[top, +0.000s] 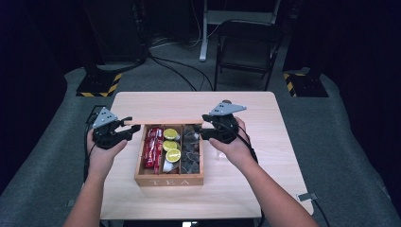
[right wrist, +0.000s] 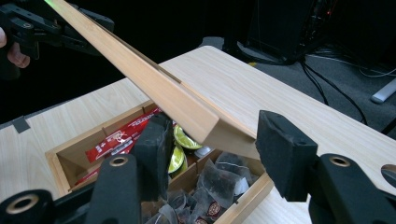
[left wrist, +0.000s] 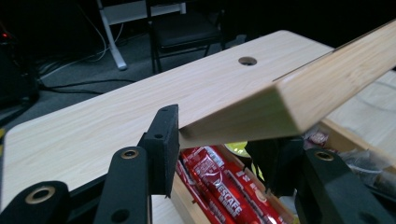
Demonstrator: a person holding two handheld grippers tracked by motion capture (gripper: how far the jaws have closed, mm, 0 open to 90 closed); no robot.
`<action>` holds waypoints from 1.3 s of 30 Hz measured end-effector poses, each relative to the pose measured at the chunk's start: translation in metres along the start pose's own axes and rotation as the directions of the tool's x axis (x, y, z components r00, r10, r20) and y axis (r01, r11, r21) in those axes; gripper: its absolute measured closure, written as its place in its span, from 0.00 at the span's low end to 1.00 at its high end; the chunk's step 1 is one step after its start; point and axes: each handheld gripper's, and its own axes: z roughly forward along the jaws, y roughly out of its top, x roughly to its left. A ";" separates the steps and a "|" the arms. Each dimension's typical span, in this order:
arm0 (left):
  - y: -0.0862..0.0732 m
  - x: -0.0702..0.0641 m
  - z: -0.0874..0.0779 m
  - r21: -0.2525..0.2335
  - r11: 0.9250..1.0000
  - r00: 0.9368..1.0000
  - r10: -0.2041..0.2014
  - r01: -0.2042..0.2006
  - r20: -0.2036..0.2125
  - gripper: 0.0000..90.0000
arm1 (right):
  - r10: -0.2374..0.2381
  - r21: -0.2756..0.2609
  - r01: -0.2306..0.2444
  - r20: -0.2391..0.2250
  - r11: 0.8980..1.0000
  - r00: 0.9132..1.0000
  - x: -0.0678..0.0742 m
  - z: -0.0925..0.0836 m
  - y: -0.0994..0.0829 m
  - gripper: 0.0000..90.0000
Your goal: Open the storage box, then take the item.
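Lid (top: pixel 163 122) held off tea box (top: pixel 169 178), level above its back edge — left gripper (top: pixel 124 133) clamped on 1 end, right gripper (top: pixel 204 130) on other. Box open on desk (top: pixel 246 189), 3 compartments filled. Left: set lid aside or reseat it.

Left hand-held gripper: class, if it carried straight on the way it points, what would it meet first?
Most likely the wooden lid, whose end already sits between the jaws of the left hand-held gripper; depth beyond is unclear.
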 end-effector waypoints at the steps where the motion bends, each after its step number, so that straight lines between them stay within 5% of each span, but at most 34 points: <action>1: 0.000 0.001 0.001 -0.012 1.000 1.000 -0.008 0.008 0.000 0.61 | 0.003 -0.002 -0.003 0.005 1.000 1.000 0.000 0.000 0.000 0.51; 17: 0.000 0.007 0.004 -0.037 0.999 0.999 -0.034 0.034 0.012 0.63 | -0.012 0.026 0.011 0.050 1.000 0.999 0.009 0.001 -0.017 0.49; 24: 0.001 0.009 0.006 -0.036 0.999 0.999 -0.033 0.033 0.013 0.63 | 0.030 -0.002 -0.030 0.047 1.000 0.998 0.014 -0.006 -0.026 0.50; 28: 0.000 0.010 0.006 -0.028 0.999 0.999 -0.023 0.024 0.022 0.63 | -0.010 0.049 0.008 0.041 0.999 0.999 0.021 -0.001 -0.040 0.54; 39: 0.003 0.010 0.010 -0.030 0.999 1.000 -0.021 0.021 0.002 0.63 | -0.007 0.123 0.004 0.027 0.992 1.000 0.037 0.021 -0.073 0.53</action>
